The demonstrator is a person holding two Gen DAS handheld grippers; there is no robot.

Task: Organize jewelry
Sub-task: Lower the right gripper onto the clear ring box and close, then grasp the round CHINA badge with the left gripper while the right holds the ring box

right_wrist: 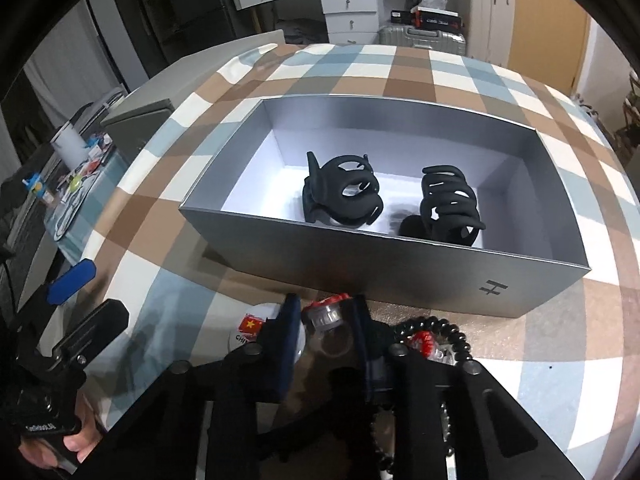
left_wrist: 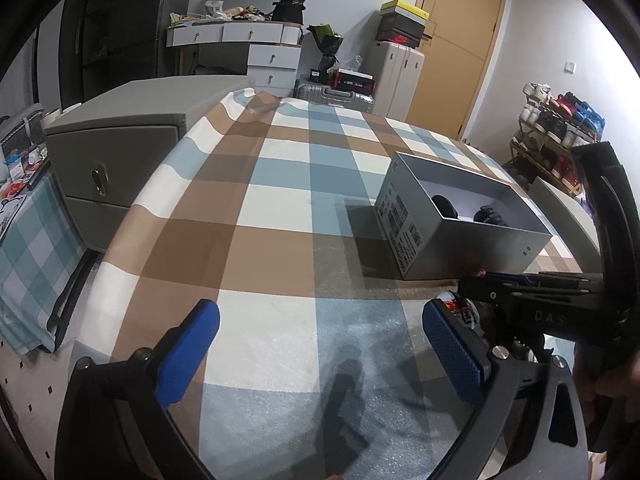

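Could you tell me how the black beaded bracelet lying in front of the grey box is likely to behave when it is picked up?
The black beaded bracelet looks strung, so it would probably droop limply. Its round, glossy beads may slip between flat pads. It seems light beside the open grey cardboard box.

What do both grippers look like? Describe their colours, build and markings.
Left gripper: black frame, bolted joints, blue textured pads. Right gripper: same black frame, dark blue pads; its body carries pale letters "D A S" in the left wrist view. No sleeves or cables show.
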